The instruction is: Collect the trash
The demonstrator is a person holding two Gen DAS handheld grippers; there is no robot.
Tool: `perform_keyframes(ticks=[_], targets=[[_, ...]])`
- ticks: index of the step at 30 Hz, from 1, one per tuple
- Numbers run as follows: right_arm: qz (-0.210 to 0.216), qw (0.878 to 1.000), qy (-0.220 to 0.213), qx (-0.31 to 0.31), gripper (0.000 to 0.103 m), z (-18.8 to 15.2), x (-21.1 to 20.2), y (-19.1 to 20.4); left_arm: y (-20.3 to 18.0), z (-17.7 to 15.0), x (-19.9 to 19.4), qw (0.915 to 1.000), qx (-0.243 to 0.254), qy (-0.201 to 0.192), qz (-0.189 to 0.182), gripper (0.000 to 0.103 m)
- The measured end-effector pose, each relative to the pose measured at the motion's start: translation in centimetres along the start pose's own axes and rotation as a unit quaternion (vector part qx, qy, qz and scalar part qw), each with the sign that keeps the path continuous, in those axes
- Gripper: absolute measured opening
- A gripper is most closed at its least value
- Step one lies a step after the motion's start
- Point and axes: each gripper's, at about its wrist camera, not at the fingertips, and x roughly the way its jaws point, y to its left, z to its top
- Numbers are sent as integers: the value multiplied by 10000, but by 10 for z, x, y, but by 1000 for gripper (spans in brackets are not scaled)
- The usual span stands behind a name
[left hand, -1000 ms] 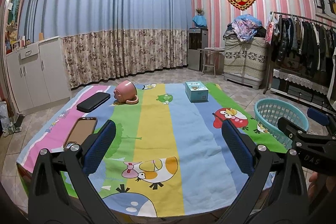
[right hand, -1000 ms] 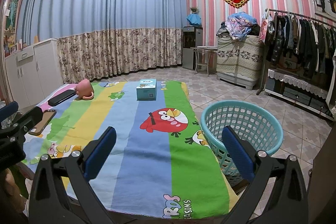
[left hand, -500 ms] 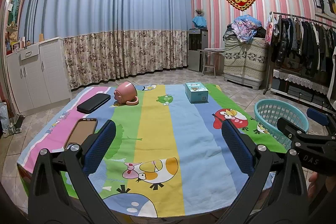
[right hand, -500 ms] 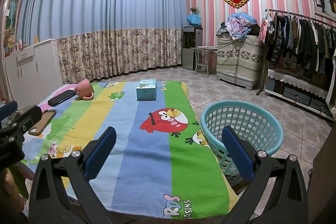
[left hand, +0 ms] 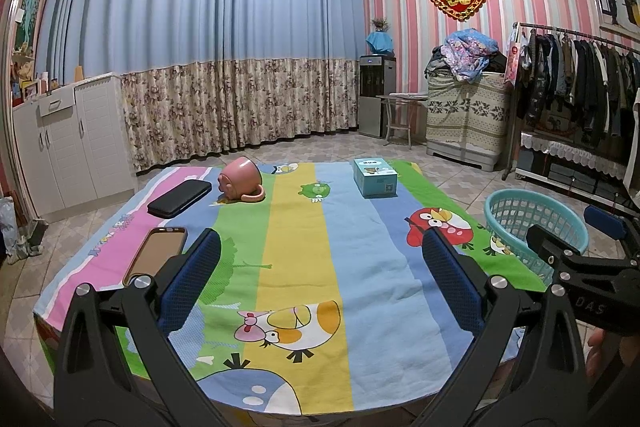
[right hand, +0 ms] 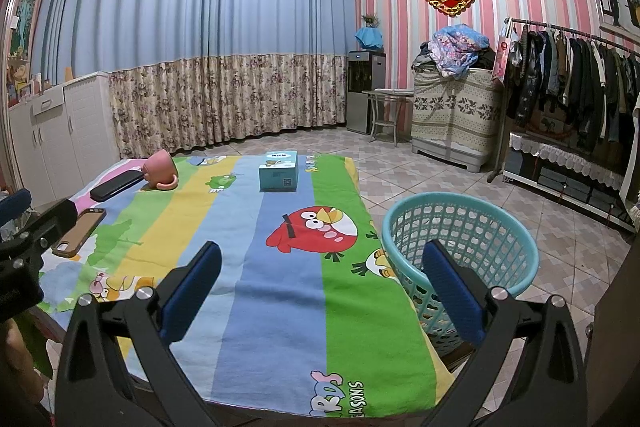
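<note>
Both tools are hovering over the near edge of the table [left hand: 360, 267], jaws spread wide and gripping nothing: the left tool [left hand: 320, 279] over the yellow stripe, the right tool [right hand: 320, 283] nearer the right side. A teal basket [right hand: 460, 239] is standing on the floor just beside the table's right edge. A pink mug [left hand: 241, 180] is lying tipped at the far left, beside a black case [left hand: 180, 198]; a phone [left hand: 157, 255] is lying nearer. A blue box [left hand: 375, 177] is sitting at the far right.
</note>
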Motion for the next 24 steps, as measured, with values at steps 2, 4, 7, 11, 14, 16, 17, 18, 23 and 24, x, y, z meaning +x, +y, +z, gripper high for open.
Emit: perform_keyframes(ticks=[2,4,7,11,14,16,17,18,23,24], targets=[[-1,10000,-1,-1,98,0,0,-1,0,0,0,10000,-4,1,-9,97],[-2,10000,0,-2,98,0,0,-1,0,0,0,10000,2,1,-5,97],[-4,10000,-3,-5,98,0,0,-1,0,0,-1,10000,-2,3,-6,97],[-2,10000,-2,-4,98,0,0,0,0,0,0,10000,-6,9,1,97],[-3,10000,-2,-3,98,0,0,-1,1,0,0,10000,-9,7,0,97],[-1,10000,7,-4,98,0,1,-1,1,0,0,10000,-3,4,-1,97],[-3,10000,-1,-7,98,0,0,0,1,1,0,10000,-1,-5,-1,97],[-4,10000,-4,-8,98,0,0,0,1,0,0,10000,-2,-5,1,97],[-6,10000,-1,-11,98,0,0,0,2,0,-1,10000,2,-10,1,97],[-6,10000,-1,-10,98,0,0,0,2,0,-1,10000,4,-13,3,97]])
